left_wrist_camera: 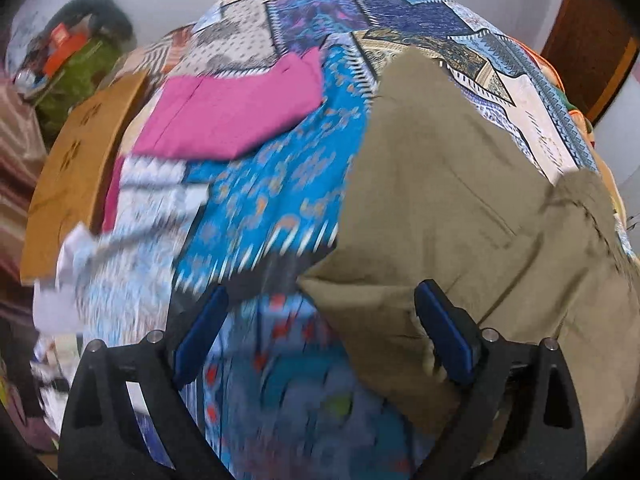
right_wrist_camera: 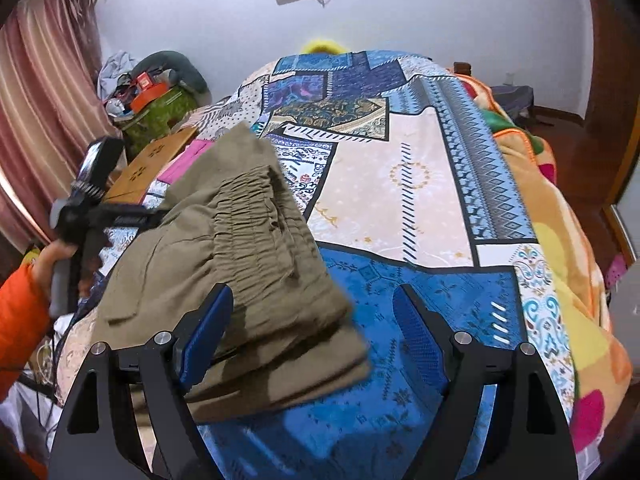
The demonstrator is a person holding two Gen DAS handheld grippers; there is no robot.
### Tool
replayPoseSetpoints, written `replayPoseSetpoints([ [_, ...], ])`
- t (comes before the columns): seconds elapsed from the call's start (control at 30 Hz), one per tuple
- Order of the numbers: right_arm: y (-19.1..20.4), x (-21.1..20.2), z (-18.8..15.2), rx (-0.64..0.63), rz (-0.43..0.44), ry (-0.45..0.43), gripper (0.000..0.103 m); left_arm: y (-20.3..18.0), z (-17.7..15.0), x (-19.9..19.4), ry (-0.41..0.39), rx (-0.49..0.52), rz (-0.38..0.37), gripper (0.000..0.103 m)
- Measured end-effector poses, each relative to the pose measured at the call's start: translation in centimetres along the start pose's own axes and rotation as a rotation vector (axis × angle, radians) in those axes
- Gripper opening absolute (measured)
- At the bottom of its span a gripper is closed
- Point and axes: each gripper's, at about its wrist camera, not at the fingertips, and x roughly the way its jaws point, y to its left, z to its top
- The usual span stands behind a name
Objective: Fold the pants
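The olive-khaki pants (right_wrist_camera: 240, 264) lie folded in layers on the patterned bedspread (right_wrist_camera: 400, 184), with the gathered elastic waistband on top. In the left wrist view the pants (left_wrist_camera: 460, 208) fill the right half, and a folded corner reaches between the fingers. My left gripper (left_wrist_camera: 320, 316) is open, its right pad (left_wrist_camera: 444, 332) resting against the cloth; it also shows at the left of the right wrist view (right_wrist_camera: 92, 208), held by a hand in an orange sleeve. My right gripper (right_wrist_camera: 312, 320) is open over the near right edge of the folded stack, holding nothing.
A folded pink garment (left_wrist_camera: 232, 116) lies on the bed beyond the pants. A wooden board (left_wrist_camera: 80, 168) stands at the bed's left edge. A cluttered green bag (right_wrist_camera: 160, 116) and curtains (right_wrist_camera: 44, 112) are at the left. An orange blanket (right_wrist_camera: 560, 208) lies along the right.
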Motion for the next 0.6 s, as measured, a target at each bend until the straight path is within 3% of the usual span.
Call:
replayPoseSetpoints([
  [0.17, 0.7, -1.1, -0.8, -0.005, -0.003, -0.004, 0.078, 0.6, -3.9, -2.1, 0.006, -0.044, -0.02, 0.096],
  [0.4, 1.7, -1.3, -2.7, -0.023, 0.013, 0.026, 0.078, -0.9, -8.3, -5.3, -0.02, -0.011, -0.068, 0.096],
  [0.6, 0.7, 0.6, -4.1, -0.001, 0.0, 0.072, 0.078, 0.4, -10.1, -6.6, -0.055, -0.008, -0.035, 0.096],
])
